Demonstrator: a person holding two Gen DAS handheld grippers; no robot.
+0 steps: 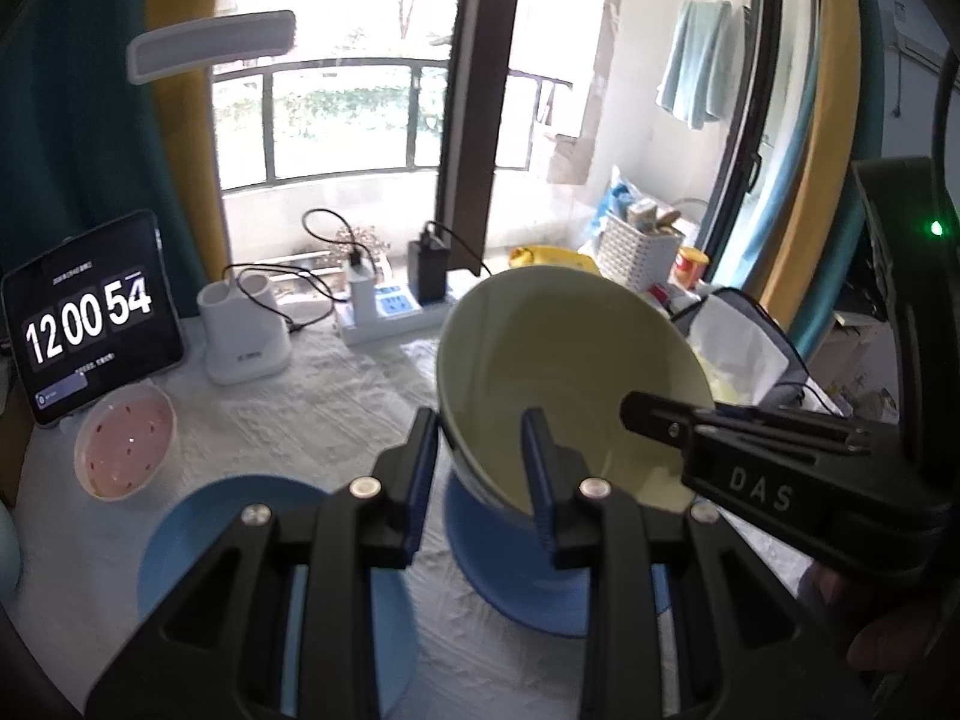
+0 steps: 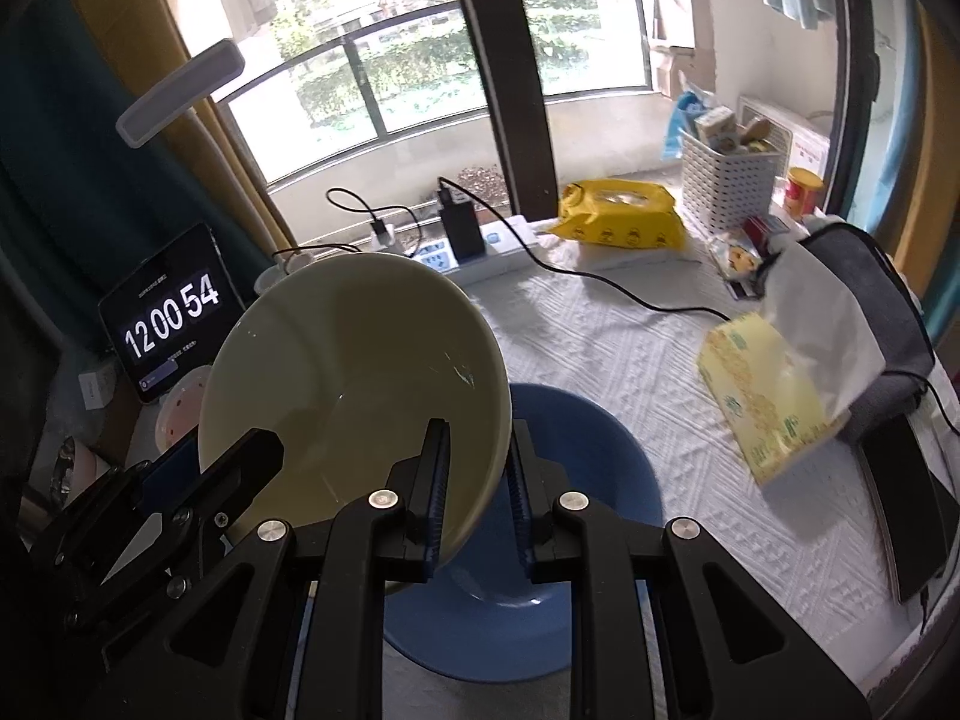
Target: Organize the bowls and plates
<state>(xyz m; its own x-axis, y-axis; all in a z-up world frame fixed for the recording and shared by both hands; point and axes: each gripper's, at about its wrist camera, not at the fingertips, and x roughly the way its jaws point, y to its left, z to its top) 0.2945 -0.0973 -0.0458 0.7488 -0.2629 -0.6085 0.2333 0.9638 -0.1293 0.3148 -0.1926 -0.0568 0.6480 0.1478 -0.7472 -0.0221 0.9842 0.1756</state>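
Above the white quilted tablecloth (image 2: 630, 360), you hold a pale green bowl (image 1: 558, 360) tilted steeply between both tools. Your left gripper (image 1: 480, 480) pinches the bowl's near rim, one blue-padded finger outside the wall and one inside. Your right gripper (image 2: 477, 492) clamps the opposite rim the same way, fingers narrow around the wall. Directly beneath the bowl sits a blue plate (image 2: 576, 438); a second blue plate (image 1: 240, 516) lies just to its left. A pink speckled bowl (image 1: 126, 450) rests near the tablet clock (image 1: 90, 318), which reads 12 00 54.
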